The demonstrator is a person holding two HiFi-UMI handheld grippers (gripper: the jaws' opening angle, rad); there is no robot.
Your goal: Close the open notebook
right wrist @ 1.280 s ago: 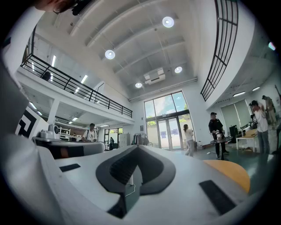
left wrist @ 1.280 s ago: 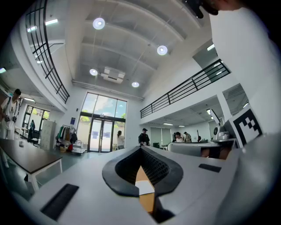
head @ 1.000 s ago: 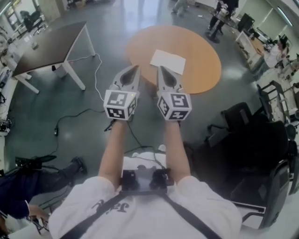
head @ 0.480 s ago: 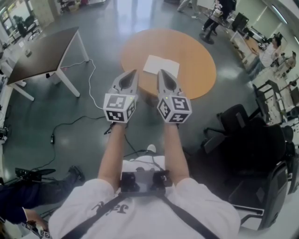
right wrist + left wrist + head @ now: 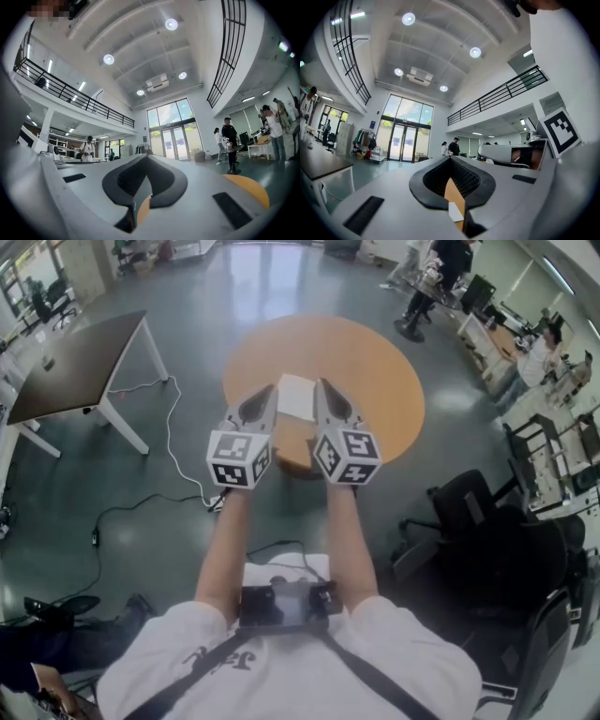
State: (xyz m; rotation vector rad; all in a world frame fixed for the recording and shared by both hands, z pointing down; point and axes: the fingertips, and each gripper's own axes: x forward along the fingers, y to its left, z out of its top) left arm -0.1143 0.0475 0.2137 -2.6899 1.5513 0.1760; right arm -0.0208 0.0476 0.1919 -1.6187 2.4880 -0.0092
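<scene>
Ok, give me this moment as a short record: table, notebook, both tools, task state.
table: round wooden table
notebook: white notebook, flat on the table, pages up
left tool: left tool shut, empty, pointing toward the notebook
right tool: right tool shut, empty, beside the left tool
task state: notebook not yet closed

Glossy grey floor (image 5: 281, 277) all around, catching the light. Dead ahead stands a round orange-brown wooden table (image 5: 375, 371). Off to the left is a dark rectangular table on white legs (image 5: 75, 367), with a thin white cable (image 5: 170, 434) snaking over the floor beside it. Black office chairs (image 5: 473, 507) crowd the right side. Up high there's a white ceiling with round recessed lamps (image 5: 408, 18) and a black-railed mezzanine balcony (image 5: 497, 96). Tall glass entrance doors (image 5: 404, 140) let in the daylight.
</scene>
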